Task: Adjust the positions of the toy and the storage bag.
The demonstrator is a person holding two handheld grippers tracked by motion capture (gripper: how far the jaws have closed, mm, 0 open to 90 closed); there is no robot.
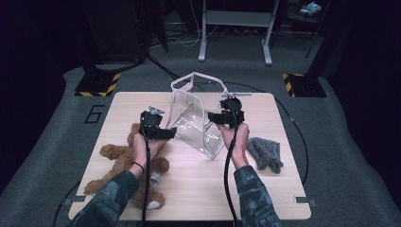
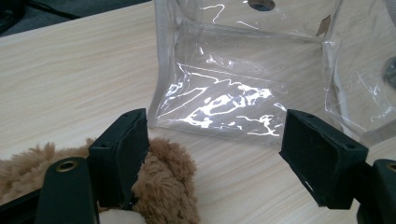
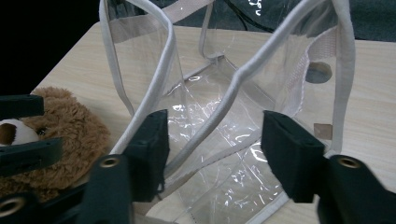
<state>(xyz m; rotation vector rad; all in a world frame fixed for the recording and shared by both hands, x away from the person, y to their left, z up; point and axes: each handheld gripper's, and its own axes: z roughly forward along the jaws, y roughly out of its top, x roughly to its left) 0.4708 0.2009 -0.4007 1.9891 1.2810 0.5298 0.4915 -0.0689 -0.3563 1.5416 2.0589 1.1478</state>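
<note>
Bag (image 1: 198, 118) transparent, nothing visible inside

A: Where are the two forearms?

B: Both come in from the near edge of the table, in patterned sleeves. The left hand (image 1: 142, 146) sits toward the left side, the right hand (image 1: 236, 139) near the middle.

A: And the grippers?

B: The left gripper (image 1: 165, 133) points toward the table's centre, its jaws standing well apart. The right gripper (image 1: 217, 118) is held a little higher, jaws parted but not pressing.
</note>
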